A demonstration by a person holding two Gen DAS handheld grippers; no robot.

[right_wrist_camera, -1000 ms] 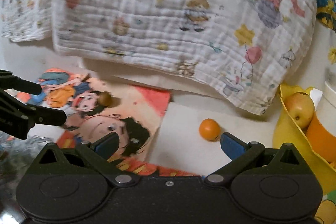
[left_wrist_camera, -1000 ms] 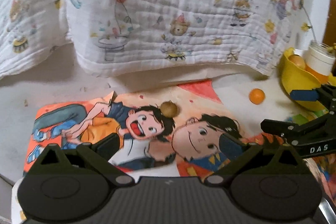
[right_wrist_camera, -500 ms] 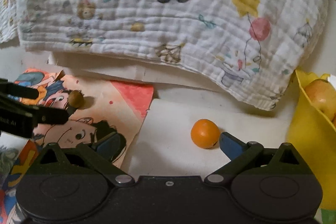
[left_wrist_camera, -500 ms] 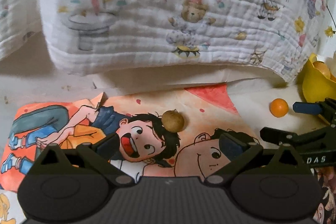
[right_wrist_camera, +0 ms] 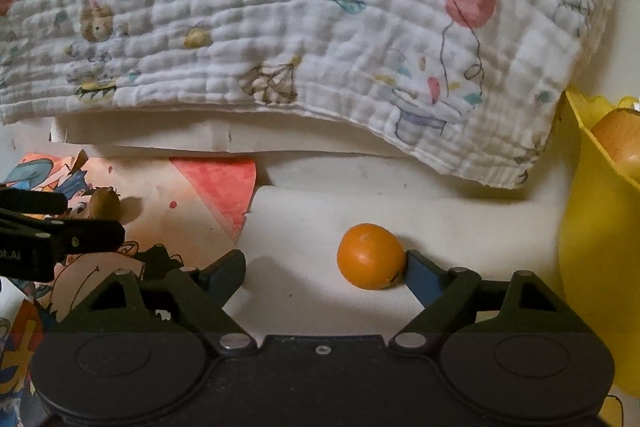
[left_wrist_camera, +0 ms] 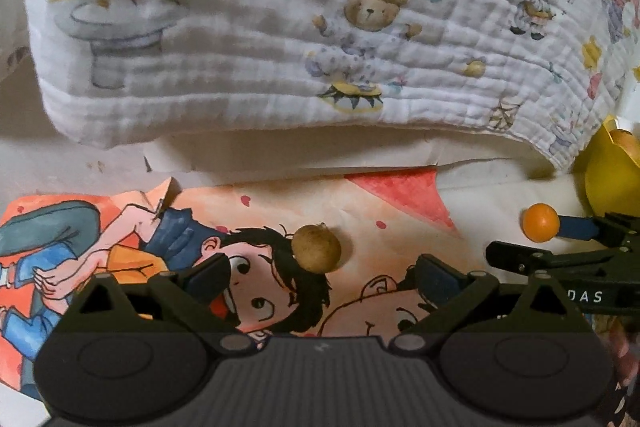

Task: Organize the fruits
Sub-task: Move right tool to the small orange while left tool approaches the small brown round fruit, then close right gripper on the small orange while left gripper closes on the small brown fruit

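Observation:
A small brown round fruit (left_wrist_camera: 316,247) lies on a cartoon poster (left_wrist_camera: 384,203); my left gripper (left_wrist_camera: 320,273) is open just short of it, the fruit lying ahead between the fingers. It also shows in the right wrist view (right_wrist_camera: 105,203). A small orange fruit (right_wrist_camera: 370,255) sits on the white surface; my right gripper (right_wrist_camera: 326,273) is open around it, the right blue fingertip (right_wrist_camera: 418,273) touching or nearly touching it. The orange fruit also shows in the left wrist view (left_wrist_camera: 540,222). A yellow bowl (right_wrist_camera: 592,227) at the right holds a yellowish apple-like fruit (right_wrist_camera: 620,143).
A white quilted blanket with cartoon prints (left_wrist_camera: 320,27) hangs over the back of the surface, also in the right wrist view (right_wrist_camera: 300,27). The yellow bowl's edge shows at the far right of the left wrist view (left_wrist_camera: 608,175). White paper sheets (right_wrist_camera: 160,141) lie under the blanket.
Both grippers moved forward and lower. The brown fruit now lies just ahead of the left fingers, and the orange fruit now sits between the right fingers by the right tip.

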